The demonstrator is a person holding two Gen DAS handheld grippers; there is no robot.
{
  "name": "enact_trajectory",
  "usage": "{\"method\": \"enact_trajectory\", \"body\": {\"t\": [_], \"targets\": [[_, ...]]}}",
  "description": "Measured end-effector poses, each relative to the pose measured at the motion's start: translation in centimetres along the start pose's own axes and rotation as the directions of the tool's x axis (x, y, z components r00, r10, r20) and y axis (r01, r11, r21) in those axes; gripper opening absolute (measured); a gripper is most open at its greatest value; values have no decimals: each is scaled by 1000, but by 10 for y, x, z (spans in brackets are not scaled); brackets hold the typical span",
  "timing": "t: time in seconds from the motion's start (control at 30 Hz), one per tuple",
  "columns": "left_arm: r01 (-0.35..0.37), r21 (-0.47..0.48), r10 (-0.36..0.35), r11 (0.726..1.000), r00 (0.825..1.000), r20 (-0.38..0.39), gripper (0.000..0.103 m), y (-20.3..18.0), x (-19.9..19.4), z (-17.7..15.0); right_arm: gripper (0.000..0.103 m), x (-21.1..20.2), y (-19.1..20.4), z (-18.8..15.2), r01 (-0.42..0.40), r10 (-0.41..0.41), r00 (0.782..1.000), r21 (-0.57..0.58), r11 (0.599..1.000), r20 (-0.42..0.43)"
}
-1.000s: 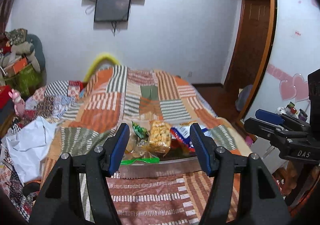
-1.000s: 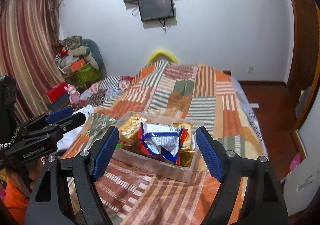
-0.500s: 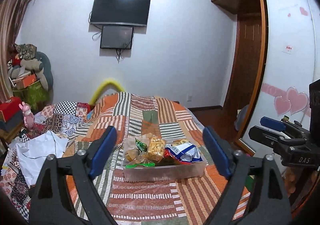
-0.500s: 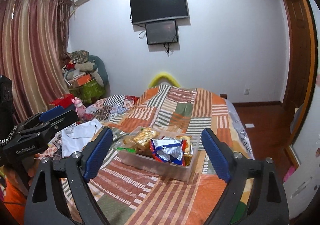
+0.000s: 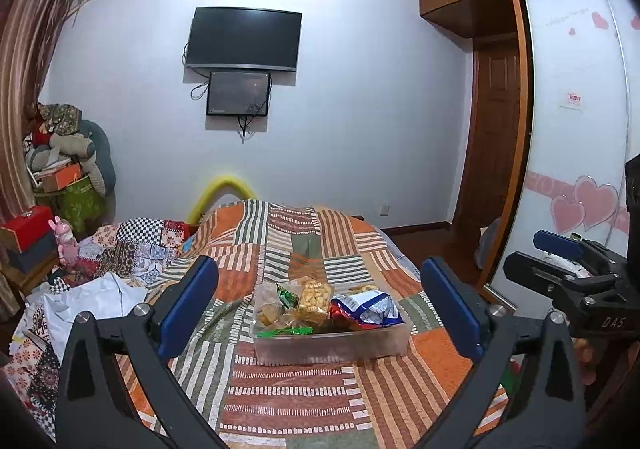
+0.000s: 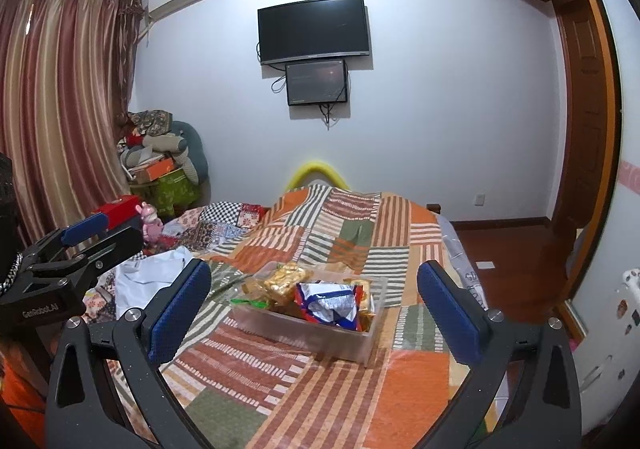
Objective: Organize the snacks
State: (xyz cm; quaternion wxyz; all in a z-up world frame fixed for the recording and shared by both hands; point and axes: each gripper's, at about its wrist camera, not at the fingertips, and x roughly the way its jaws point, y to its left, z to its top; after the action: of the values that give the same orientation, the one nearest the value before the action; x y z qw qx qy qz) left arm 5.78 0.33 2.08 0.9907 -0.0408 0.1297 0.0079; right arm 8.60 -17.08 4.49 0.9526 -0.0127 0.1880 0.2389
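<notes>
A clear plastic box full of snack bags sits on the striped patchwork bed. A blue and white chip bag, a bag of yellow crackers and a green packet stick out of it. The box and chip bag also show in the right wrist view. My left gripper is open and empty, held back from the box. My right gripper is open and empty, also back from it. Each gripper shows at the edge of the other's view.
A white cloth lies on the bed's left side beside patterned bedding. Stacked boxes and cushions fill the left corner. A wardrobe with heart stickers stands at the right. A television hangs on the far wall.
Both grippers have pulled back and up from the box, which now looks smaller and farther. Both sets of jaws have opened wider.
</notes>
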Motion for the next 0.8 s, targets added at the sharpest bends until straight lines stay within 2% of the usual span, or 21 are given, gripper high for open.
{"method": "enact_trajectory", "body": {"t": [0.8], "targets": [[14, 2, -14, 1000, 1000, -13, 103, 0, -1, -3, 103, -8, -2, -3, 12, -12, 1000, 21, 1000, 4]]}}
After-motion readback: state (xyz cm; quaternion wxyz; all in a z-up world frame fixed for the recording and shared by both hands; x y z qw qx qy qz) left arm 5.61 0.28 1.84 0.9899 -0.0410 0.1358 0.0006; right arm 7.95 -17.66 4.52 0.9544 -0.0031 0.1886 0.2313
